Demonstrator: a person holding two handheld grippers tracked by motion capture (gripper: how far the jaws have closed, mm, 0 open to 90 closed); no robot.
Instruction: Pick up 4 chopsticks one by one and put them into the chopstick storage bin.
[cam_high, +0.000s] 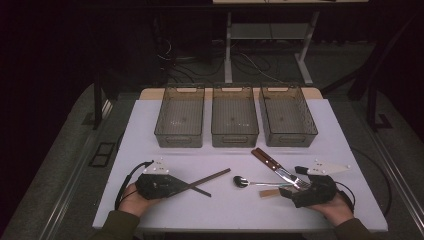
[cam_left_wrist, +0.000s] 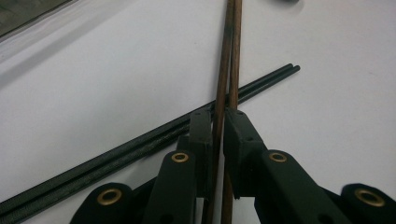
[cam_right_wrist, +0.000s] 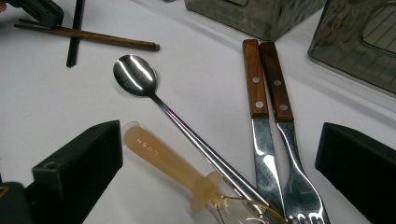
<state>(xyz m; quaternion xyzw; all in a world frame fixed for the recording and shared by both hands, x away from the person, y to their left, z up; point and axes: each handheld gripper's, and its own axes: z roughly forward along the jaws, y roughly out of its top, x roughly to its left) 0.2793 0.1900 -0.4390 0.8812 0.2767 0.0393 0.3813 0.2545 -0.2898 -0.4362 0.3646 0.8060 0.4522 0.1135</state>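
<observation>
Hands rest low at the white counter's (cam_high: 150, 130) near edge: left gripper (cam_left_wrist: 219, 126) fingers pinch brown chopsticks (cam_left_wrist: 229, 56) crossing black chopsticks (cam_left_wrist: 140, 140); right gripper (cam_right_wrist: 219, 154) fingers gape around spoon (cam_right_wrist: 140, 77), knife (cam_right_wrist: 259, 121) and fork (cam_right_wrist: 285, 130). Three bins (cam_high: 235, 116) stand beyond, the room dark.

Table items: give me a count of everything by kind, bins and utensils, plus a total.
Bins: 3
Brown chopsticks: 2
Black chopsticks: 2
Metal spoon: 1
Spoon with a tan plastic handle: 1
Wooden-handled knife: 1
Wooden-handled fork: 1
Total: 11
</observation>
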